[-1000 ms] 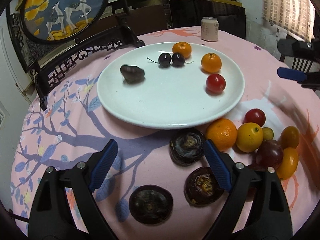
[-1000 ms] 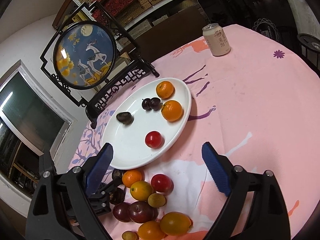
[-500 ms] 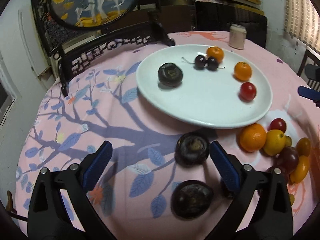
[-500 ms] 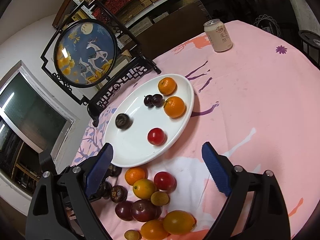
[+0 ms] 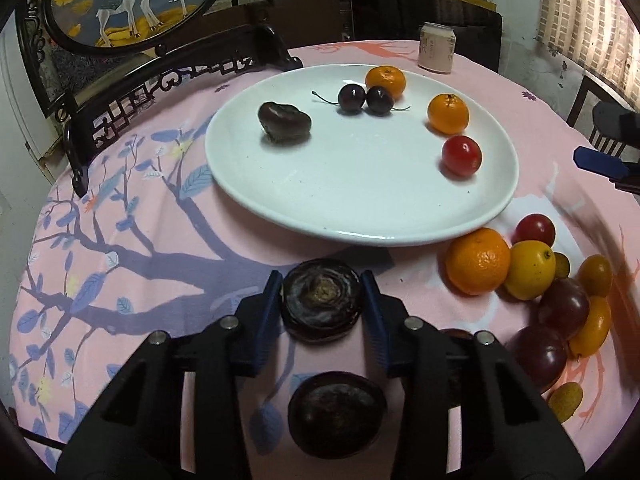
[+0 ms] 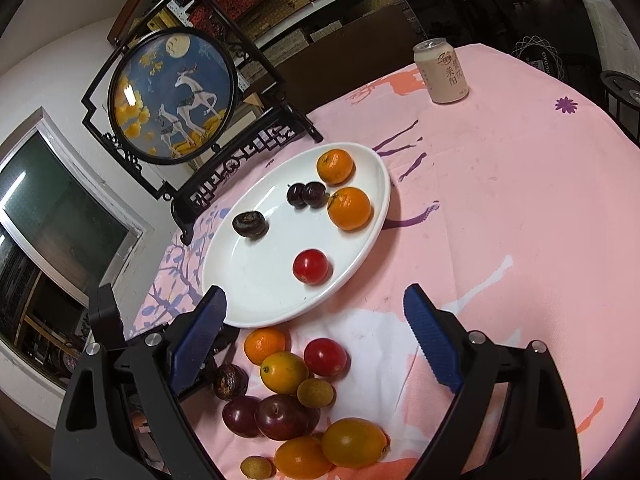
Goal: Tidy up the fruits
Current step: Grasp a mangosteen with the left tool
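At lower centre, the left gripper (image 5: 322, 306) is clamping its fingers around a dark fruit (image 5: 321, 304), needing lifting onto the plate (image 5: 360, 208), while the right gripper (image 6: 316, 336) is hanging wide open, empty.

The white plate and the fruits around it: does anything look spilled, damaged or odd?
Nothing is spilled or broken. The dark fruit on the white plate lies tilted on its side, while the one in the left hand-held gripper faces up.

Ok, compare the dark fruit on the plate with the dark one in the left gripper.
The dark fruit on the plate lies free on the white plate, tipped on its side. The dark fruit in the left gripper is pinched between the pads with its flat face toward the camera. Both look dark brown and flattish.
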Action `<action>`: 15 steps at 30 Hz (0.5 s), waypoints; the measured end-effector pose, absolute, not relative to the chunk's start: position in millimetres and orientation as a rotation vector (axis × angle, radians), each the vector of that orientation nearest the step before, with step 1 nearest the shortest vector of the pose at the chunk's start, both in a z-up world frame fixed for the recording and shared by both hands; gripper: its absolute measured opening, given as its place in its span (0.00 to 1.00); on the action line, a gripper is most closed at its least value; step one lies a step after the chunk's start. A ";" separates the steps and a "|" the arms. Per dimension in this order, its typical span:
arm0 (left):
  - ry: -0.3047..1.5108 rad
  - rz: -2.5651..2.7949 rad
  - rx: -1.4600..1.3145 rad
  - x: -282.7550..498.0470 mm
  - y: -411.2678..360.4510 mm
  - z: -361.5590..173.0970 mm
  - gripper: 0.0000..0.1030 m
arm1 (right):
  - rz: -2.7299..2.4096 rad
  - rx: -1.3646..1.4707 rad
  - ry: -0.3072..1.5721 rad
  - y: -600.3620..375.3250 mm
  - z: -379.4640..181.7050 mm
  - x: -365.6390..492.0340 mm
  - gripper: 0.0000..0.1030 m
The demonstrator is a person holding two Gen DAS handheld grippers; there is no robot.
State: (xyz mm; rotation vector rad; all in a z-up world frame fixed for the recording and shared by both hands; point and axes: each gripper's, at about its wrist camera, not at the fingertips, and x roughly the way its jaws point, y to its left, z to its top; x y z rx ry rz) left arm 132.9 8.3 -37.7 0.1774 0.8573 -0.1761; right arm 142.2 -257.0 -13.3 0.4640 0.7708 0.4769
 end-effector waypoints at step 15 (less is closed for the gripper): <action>0.867 -0.122 0.120 137.6 24.7 -37.4 0.39 | 0.569 0.459 0.966 -236.9 -51.6 144.5 0.50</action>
